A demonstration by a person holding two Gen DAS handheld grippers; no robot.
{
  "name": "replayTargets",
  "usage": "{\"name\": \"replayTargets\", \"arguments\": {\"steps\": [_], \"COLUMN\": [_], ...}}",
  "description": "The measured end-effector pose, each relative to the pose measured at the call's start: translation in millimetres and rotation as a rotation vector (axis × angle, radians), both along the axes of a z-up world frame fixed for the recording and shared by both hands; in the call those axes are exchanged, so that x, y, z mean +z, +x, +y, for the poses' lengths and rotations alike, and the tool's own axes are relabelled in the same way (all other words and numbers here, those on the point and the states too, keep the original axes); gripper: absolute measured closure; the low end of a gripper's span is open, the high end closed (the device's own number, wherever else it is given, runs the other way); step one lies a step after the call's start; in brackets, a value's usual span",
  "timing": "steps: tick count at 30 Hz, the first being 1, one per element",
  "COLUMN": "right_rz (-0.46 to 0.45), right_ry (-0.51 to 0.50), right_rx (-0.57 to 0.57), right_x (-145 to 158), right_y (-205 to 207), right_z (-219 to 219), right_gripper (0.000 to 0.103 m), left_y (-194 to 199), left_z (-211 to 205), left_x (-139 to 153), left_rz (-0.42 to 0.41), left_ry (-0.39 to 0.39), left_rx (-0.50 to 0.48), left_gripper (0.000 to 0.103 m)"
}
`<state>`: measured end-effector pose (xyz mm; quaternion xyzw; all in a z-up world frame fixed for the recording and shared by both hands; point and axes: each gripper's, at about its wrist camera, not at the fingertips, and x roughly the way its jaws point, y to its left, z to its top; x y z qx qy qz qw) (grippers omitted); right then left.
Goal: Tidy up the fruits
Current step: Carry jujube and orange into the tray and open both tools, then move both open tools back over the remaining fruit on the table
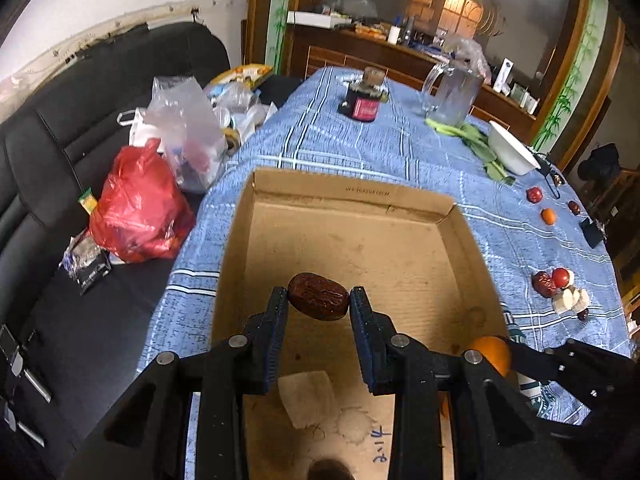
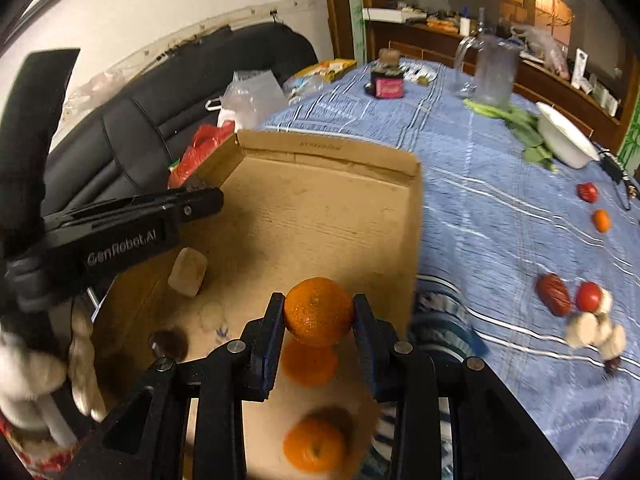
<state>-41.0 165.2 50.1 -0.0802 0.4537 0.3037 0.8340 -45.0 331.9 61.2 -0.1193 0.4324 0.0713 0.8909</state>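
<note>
The left claw is clamping a date and the right claw a tangerine above the cardboard box; several fruits are waiting on the tabletop to their right.

Showing matt, stained cardboard box; wrinkled glossy date; dimpled orange peel; woven checked tablecloth.

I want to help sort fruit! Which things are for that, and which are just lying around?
For the job:
- red date in left hand-held gripper
- orange in right hand-held gripper
- cardboard box

Lying about:
- glass jug
- white bowl
- red bag
</note>
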Motion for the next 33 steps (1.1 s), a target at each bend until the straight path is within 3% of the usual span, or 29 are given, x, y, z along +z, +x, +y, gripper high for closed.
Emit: {"name": "replayTargets", "arguments": {"steps": [9, 11, 13, 19, 26, 33], "right_rz": [0.035, 0.052, 0.057, 0.029, -0.076, -0.095], "right_ry": [-0.032, -0.036, -0.038, -0.037, 0.052, 0.157], "right_rx": [0.020, 0.029, 0.037, 0.046, 0.010, -0.158], "right_x": [-19, -22, -23, -16, 27, 38], "right_y": [17, 18, 19, 10, -18, -40], "right_z": [19, 21, 22, 18, -25, -109], "right_gripper": [0.066, 0.065, 0.065, 0.060, 0.045, 0.043], "left_y": [4, 5, 3, -15, -50, -95], "left_z": [-1, 0, 3, 8, -7, -31], "left_x": [-6, -5, -2, 13, 38, 48], "left_rz": [0.023, 0.020, 0.002, -0.054, -0.145, -0.217], "left_ry": [0.001, -0.005, -0.018, -0.048, -0.047, -0.179], "left_rx": [-0.002, 0.009, 0.018, 0.049, 0.047, 0.027], "left_gripper": [0.072, 0.059, 0.053, 0.049, 0.039, 0.035]}}
